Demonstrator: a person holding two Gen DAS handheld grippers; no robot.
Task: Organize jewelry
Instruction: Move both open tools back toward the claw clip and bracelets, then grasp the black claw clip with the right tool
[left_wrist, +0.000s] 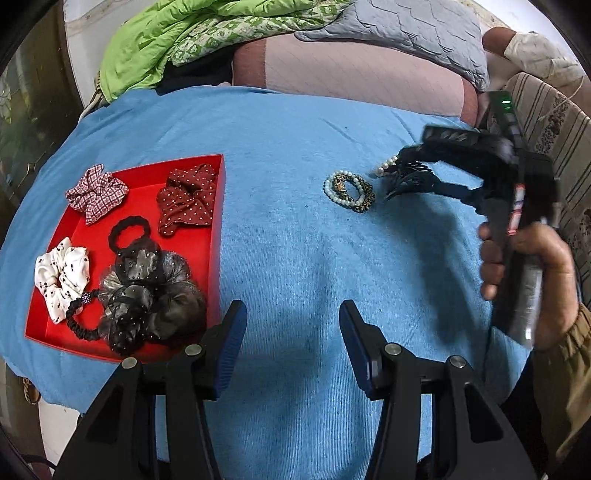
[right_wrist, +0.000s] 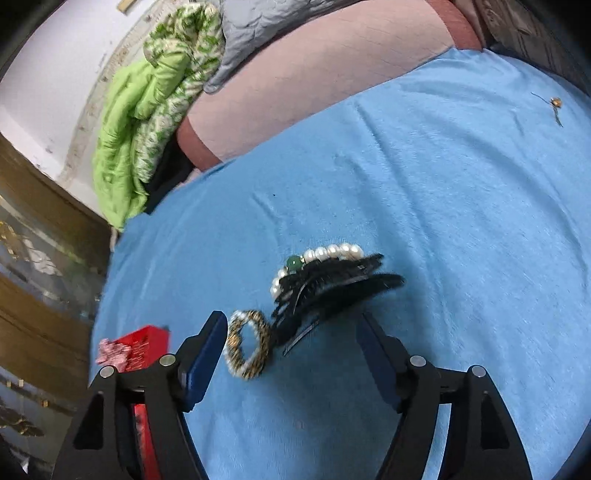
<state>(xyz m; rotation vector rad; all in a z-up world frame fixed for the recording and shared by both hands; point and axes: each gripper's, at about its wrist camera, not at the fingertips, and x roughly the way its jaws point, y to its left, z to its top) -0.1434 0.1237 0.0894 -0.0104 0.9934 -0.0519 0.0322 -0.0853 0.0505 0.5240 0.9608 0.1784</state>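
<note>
A red tray (left_wrist: 218, 206) on the blue cloth holds several scrunchies: plaid (left_wrist: 96, 192), maroon dotted (left_wrist: 186, 199), white dotted (left_wrist: 61, 277) and grey tulle (left_wrist: 147, 295). My left gripper (left_wrist: 293, 314) is open over bare cloth just right of the tray, with nothing between its fingers. To the right lie a gold-and-black bracelet (right_wrist: 247, 345), a pearl bracelet (right_wrist: 332, 253) and a black hair claw (right_wrist: 332, 291) resting across the pearls. My right gripper (right_wrist: 291, 325) is open, the claw's near end lying between its fingertips without the pads pressing on it. In the left wrist view the right gripper (left_wrist: 417, 168) hovers at the claw (left_wrist: 406, 181).
A small gold pin (right_wrist: 555, 103) lies far right on the blue cloth (left_wrist: 295, 129). Behind the cloth are a pink cushion (left_wrist: 351, 70), a green quilt (left_wrist: 147, 44) and a grey quilt (left_wrist: 424, 33). A hand (left_wrist: 532, 266) holds the right gripper beside striped fabric (left_wrist: 546, 114).
</note>
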